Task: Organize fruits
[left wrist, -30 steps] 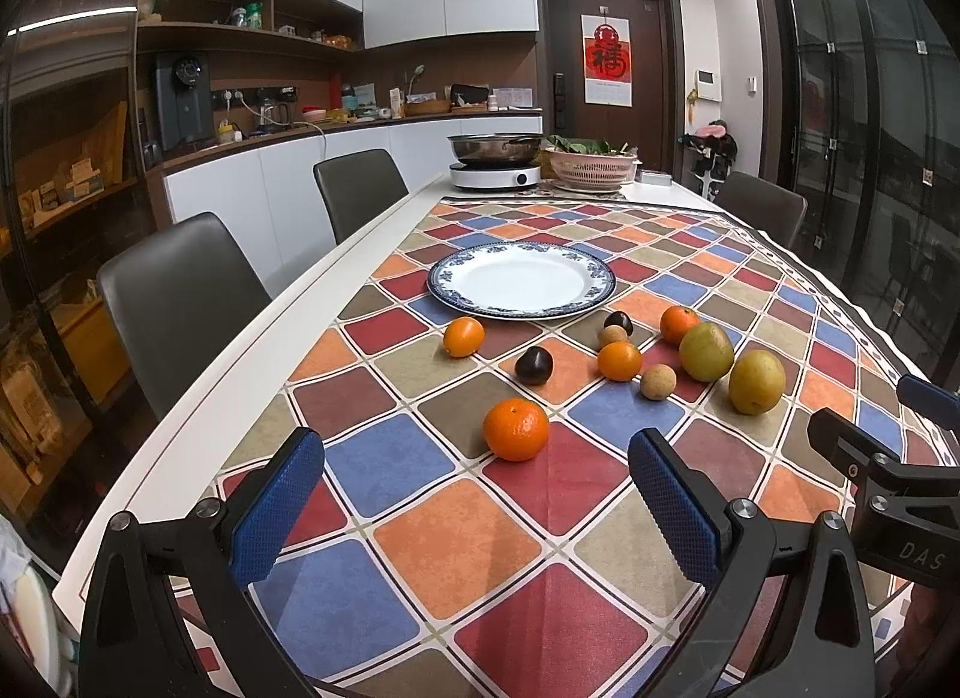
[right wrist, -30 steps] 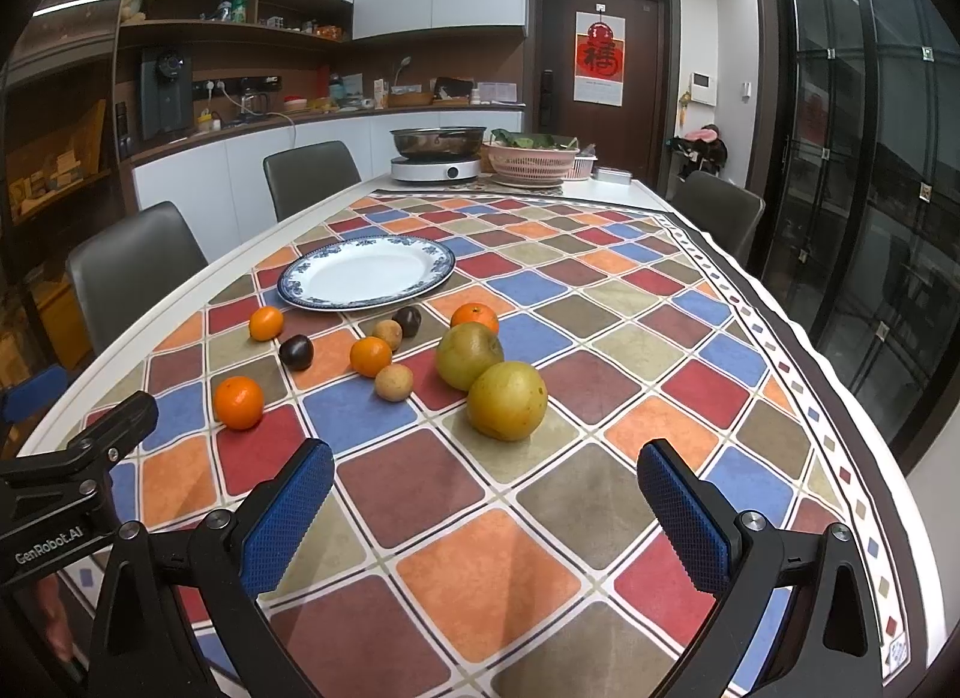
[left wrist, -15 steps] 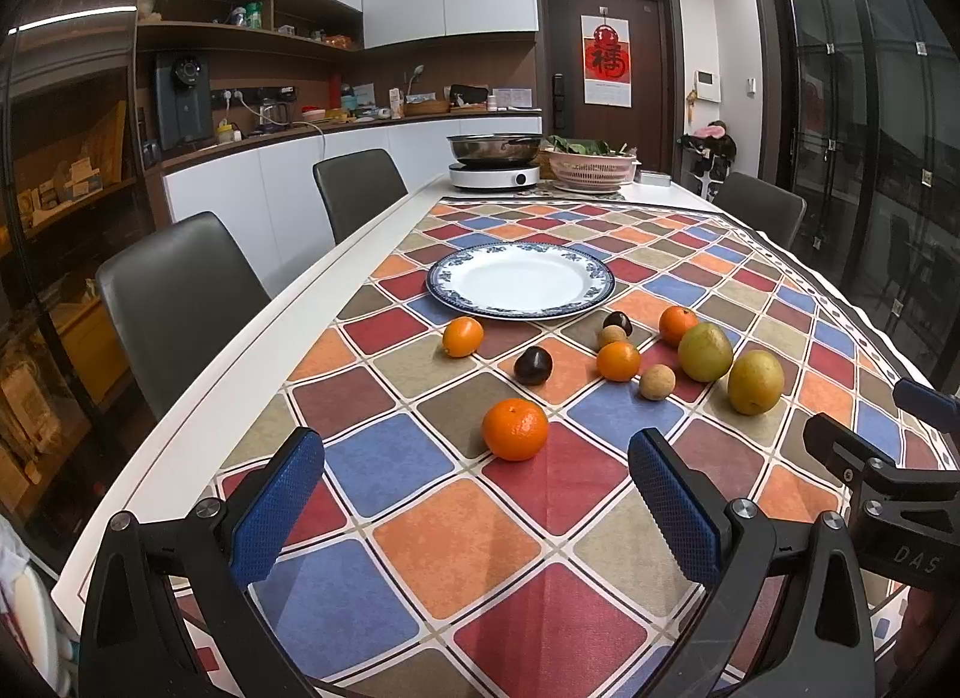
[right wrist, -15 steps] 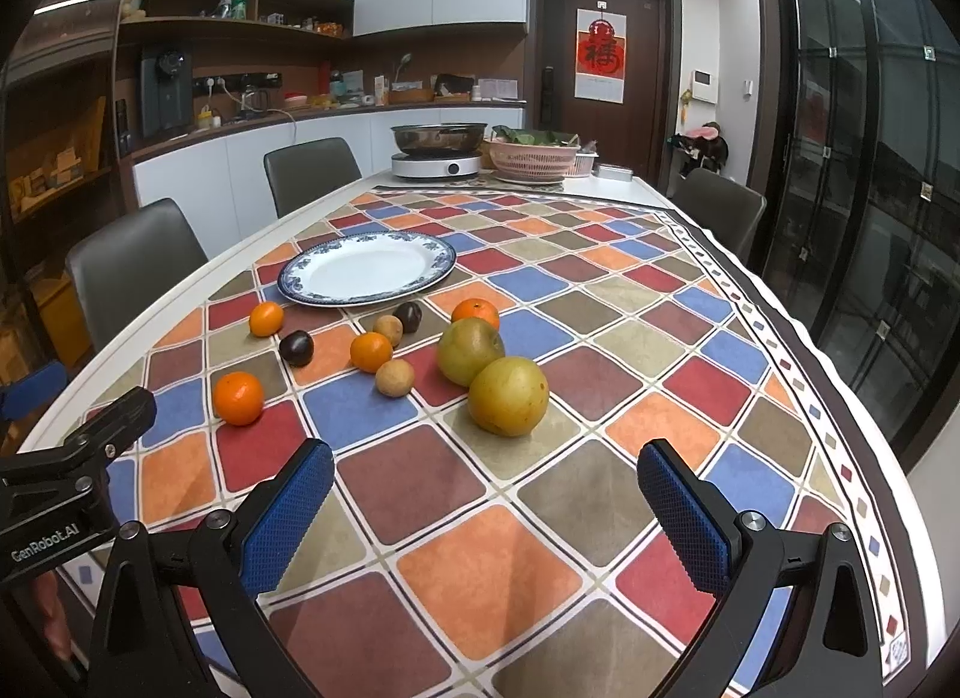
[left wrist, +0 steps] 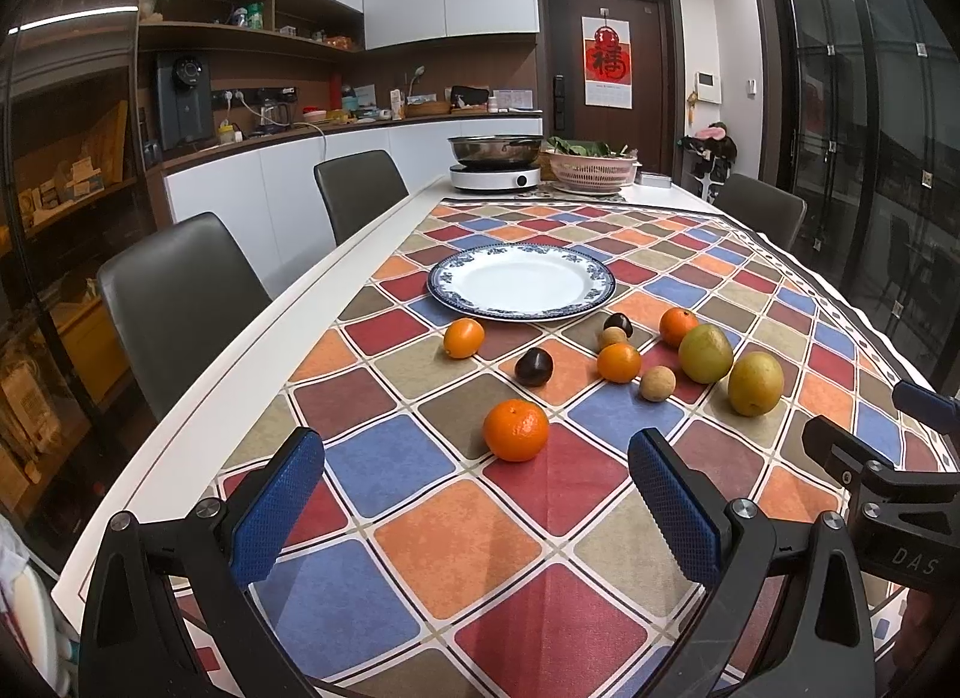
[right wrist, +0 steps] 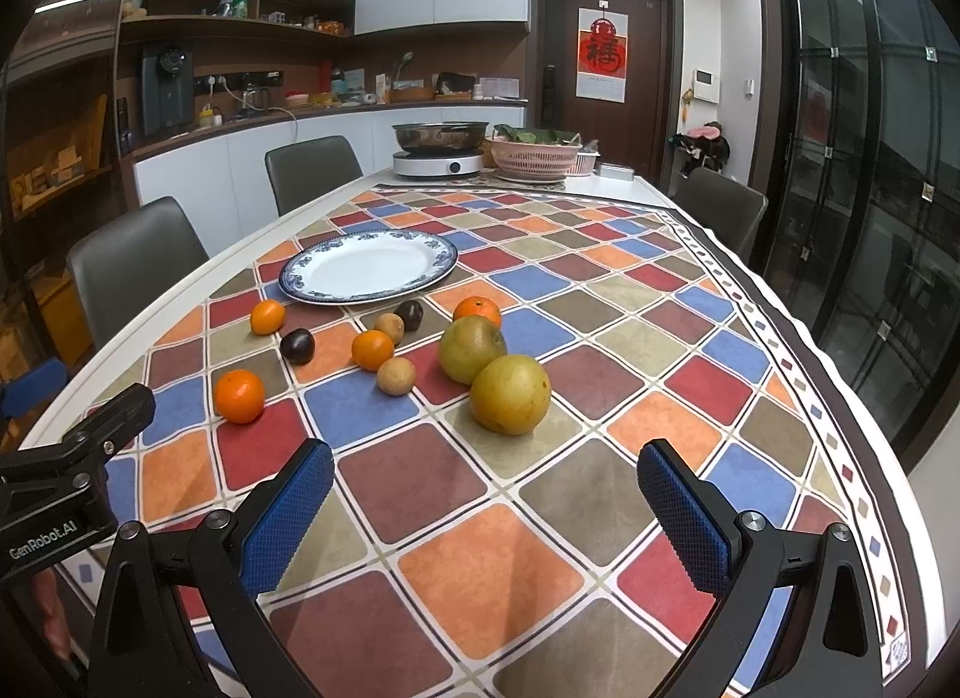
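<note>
nothing is picked yet: the plate (left wrist: 521, 284) is bare and the fruits lie loose on the counter (left wrist: 420, 542) in front of it. the left tool (left wrist: 474, 494) is spread wide and carries nothing, with the nearest orange (left wrist: 516, 430) just ahead of it. the right tool (right wrist: 486, 497) is equally wide, facing the big yellow-green fruit (right wrist: 510, 394). next move, likely: advance one tool around its fruit, close gently, and lift toward the plate.

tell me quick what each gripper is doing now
left gripper: open, holding nothing
right gripper: open, holding nothing
</note>
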`<act>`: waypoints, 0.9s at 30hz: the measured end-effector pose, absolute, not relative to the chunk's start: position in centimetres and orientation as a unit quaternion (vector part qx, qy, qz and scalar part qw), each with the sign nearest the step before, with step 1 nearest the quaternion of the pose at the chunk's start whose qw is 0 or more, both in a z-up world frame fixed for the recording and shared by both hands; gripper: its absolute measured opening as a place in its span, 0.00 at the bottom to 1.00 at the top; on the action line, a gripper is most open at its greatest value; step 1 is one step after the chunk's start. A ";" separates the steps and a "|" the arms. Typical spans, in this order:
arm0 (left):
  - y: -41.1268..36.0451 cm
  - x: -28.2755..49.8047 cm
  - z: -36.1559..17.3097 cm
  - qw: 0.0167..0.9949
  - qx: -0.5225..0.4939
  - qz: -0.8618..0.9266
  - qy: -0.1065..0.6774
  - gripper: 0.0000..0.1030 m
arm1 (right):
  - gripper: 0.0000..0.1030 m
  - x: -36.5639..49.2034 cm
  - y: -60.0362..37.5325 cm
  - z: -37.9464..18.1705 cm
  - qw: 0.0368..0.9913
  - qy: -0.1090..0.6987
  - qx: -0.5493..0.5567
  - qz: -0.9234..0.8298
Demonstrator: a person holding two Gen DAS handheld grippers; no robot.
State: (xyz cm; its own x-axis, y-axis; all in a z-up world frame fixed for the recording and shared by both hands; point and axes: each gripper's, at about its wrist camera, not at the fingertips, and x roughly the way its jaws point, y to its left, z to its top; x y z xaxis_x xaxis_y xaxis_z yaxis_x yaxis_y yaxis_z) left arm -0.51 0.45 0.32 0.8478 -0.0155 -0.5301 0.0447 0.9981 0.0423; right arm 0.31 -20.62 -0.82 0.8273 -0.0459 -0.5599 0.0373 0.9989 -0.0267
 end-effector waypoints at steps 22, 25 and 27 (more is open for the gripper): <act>0.6 -0.5 0.5 0.961 0.027 -0.014 0.275 1.00 | 0.99 0.3 -20.2 -1.0 0.955 0.296 -0.009 -0.020; 0.6 -0.5 0.5 0.960 0.027 -0.013 0.278 1.00 | 0.99 0.4 -20.2 -1.1 0.954 0.298 -0.009 -0.020; 0.5 -0.4 0.4 0.959 0.027 -0.013 0.280 1.00 | 0.99 0.3 -20.3 -1.2 0.953 0.301 -0.008 -0.019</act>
